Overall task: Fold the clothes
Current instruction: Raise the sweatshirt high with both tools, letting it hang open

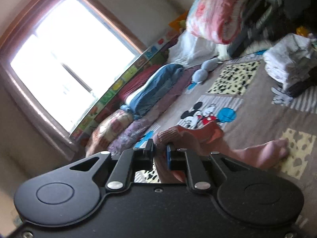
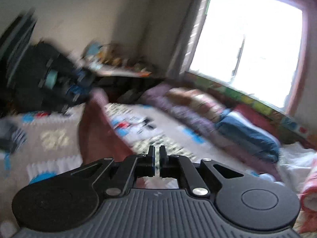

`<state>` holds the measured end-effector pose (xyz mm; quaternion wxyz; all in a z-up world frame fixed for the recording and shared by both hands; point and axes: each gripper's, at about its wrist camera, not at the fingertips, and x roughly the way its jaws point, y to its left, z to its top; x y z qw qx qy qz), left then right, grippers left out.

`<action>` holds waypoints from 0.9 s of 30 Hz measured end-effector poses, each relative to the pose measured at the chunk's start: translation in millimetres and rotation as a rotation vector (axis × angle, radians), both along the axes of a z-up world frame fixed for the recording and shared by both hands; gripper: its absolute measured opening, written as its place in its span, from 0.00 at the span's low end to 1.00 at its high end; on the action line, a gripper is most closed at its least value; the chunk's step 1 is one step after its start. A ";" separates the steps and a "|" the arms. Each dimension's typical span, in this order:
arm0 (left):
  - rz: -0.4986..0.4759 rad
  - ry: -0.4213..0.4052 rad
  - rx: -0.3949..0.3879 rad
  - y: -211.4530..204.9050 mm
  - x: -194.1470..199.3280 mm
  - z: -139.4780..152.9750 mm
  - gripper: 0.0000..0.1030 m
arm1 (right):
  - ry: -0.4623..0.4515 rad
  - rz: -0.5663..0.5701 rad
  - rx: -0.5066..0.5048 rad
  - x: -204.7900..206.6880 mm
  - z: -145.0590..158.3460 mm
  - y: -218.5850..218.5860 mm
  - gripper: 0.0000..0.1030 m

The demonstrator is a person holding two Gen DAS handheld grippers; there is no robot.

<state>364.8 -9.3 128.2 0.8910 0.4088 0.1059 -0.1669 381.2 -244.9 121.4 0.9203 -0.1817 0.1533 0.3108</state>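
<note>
A salmon-pink ribbed garment (image 1: pixel 198 138) is pinched at one bunched edge by my left gripper (image 1: pixel 160 148), which is shut on it. The rest of the cloth trails right onto the bed. In the blurred right wrist view the same pink garment (image 2: pixel 95 130) hangs from the left gripper (image 2: pixel 77 91) at upper left and drapes down past my right gripper (image 2: pixel 157 154). The right jaws stand almost together with only a thin slit, and nothing shows between them.
The bed has a cartoon-mouse sheet (image 1: pixel 247 123). A stack of folded white clothes (image 1: pixel 287 65) sits at its far right. Rolled blankets and pillows (image 1: pixel 154 87) line the window side. A pink-and-white bundle (image 1: pixel 216 10) and dark furniture (image 1: pixel 257 19) stand beyond.
</note>
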 end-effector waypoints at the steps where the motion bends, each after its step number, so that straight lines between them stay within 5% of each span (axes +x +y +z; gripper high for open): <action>1: -0.016 -0.004 0.014 0.1 -3.5 -0.2 0.11 | -0.004 0.023 -0.029 -4.6 -11.6 7.0 0.32; 3: -0.059 -0.025 0.048 1.2 -14.6 1.4 0.11 | -0.009 0.058 -0.082 -10.2 -27.4 20.4 0.58; 9: -0.160 -0.073 0.102 6.7 -59.9 11.1 0.11 | -0.028 0.174 -0.155 -27.6 -43.1 58.1 0.72; 14: -0.224 -0.116 0.126 14.8 -97.6 17.9 0.11 | -0.029 0.201 -0.149 -20.2 -39.0 68.7 0.72; 16: -0.245 -0.125 0.126 20.3 -108.7 19.8 0.11 | 0.005 0.251 -0.116 -18.7 -35.7 68.4 0.65; 18: -0.252 -0.120 0.128 25.7 -113.8 19.6 0.11 | 0.048 0.287 -0.103 -18.7 -33.2 67.8 0.37; 21: -0.239 -0.104 0.145 33.4 -112.9 13.6 0.11 | 0.094 0.318 -0.112 -20.6 -33.0 69.4 0.24; 27: -0.169 -0.066 0.153 42.9 -82.4 -2.1 0.10 | 0.082 0.216 -0.175 -6.1 -22.0 67.5 0.16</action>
